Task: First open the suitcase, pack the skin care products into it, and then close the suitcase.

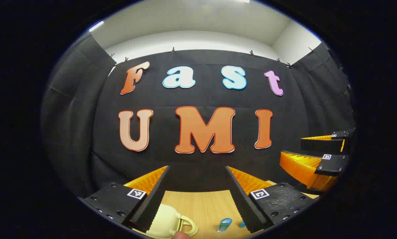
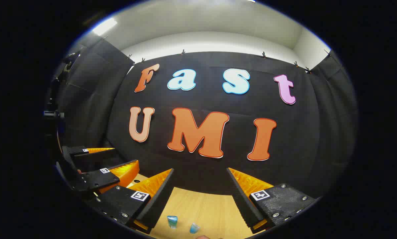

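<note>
Both tools raised above the desk (image 1: 205,205), fingers spread, gripping nothing. Cream suitcase (image 1: 165,220), handle showing, lies low and just inside the left tool (image 1: 198,186), nearer that hand. Two small blue skin care bottles (image 2: 172,221) stand right of the suitcase, under the right tool (image 2: 201,187). Suitcase long axis: cannot tell. Bare desk beyond the suitcase gives room.

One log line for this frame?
left tongs: open, empty | right tongs: open, empty | cream suitcase on wooden table | small blue bottles: unpacked
</note>
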The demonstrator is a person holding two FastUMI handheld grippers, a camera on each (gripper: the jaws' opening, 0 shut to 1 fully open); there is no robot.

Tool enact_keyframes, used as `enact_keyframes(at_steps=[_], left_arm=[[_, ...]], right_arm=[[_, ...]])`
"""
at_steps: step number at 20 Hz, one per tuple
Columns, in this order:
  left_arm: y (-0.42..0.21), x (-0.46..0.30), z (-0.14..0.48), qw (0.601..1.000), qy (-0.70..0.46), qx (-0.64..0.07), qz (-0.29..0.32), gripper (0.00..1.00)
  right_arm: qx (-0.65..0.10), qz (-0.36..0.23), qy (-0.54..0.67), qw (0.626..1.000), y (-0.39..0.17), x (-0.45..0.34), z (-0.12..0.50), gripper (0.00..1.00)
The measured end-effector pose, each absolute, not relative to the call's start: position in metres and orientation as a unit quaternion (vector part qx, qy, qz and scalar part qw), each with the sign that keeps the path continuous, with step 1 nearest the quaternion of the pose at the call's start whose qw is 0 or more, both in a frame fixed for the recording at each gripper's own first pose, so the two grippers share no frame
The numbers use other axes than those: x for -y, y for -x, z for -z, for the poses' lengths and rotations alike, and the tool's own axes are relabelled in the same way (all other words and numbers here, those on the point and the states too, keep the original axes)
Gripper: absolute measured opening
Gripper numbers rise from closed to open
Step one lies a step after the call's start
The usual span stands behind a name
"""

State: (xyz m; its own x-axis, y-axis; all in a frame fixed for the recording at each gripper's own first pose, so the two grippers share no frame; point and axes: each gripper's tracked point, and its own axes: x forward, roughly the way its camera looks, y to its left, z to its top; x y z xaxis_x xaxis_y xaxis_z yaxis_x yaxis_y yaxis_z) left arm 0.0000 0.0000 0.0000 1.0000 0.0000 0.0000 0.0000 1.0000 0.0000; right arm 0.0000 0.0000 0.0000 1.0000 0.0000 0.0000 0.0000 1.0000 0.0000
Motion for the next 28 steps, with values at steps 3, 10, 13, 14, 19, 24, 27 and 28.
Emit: enact_keyframes(at_steps=[3, 10, 13, 14, 19, 24, 27, 28], left_arm=[[-0.008, 0.004, 0.004, 1.0, 0.0, -0.001, -0.016, 0.98], [-0.017, 0.027, 0.004, 0.999, -0.02, 0.005, -0.037, 0.98], [-0.02, 0.04, 0.01, 0.999, -0.031, 0.001, -0.042, 0.97], [-0.02, 0.043, 0.011, 0.998, -0.035, 0.001, -0.046, 0.98], [-0.02, 0.05, 0.024, 0.996, -0.073, -0.006, -0.052, 1.0], [-0.028, 0.045, 0.046, 0.994, -0.093, -0.028, -0.043, 1.0], [-0.031, 0.037, 0.067, 0.99, -0.132, -0.045, -0.027, 0.98], [-0.032, 0.032, 0.077, 0.988, -0.146, -0.052, -0.024, 0.98]], right_arm=[[-0.003, -0.004, 0.003, 1.0, -0.003, 0.014, 0.01, 0.95], [0.001, -0.023, 0.013, 1.0, -0.009, 0.038, 0.023, 0.95], [-0.001, -0.032, 0.013, 0.999, -0.014, 0.046, 0.032, 0.92], [-0.001, -0.038, 0.008, 0.999, -0.013, 0.047, 0.035, 0.95], [-0.014, -0.04, -0.006, 0.999, -0.015, 0.059, 0.049, 0.96], [-0.013, -0.016, 0.0, 1.0, -0.023, 0.073, 0.053, 0.96], [-0.018, 0.009, 0.003, 1.0, -0.027, 0.077, 0.056, 0.96], [-0.019, 0.013, 0.005, 1.0, -0.029, 0.077, 0.055, 0.96]])
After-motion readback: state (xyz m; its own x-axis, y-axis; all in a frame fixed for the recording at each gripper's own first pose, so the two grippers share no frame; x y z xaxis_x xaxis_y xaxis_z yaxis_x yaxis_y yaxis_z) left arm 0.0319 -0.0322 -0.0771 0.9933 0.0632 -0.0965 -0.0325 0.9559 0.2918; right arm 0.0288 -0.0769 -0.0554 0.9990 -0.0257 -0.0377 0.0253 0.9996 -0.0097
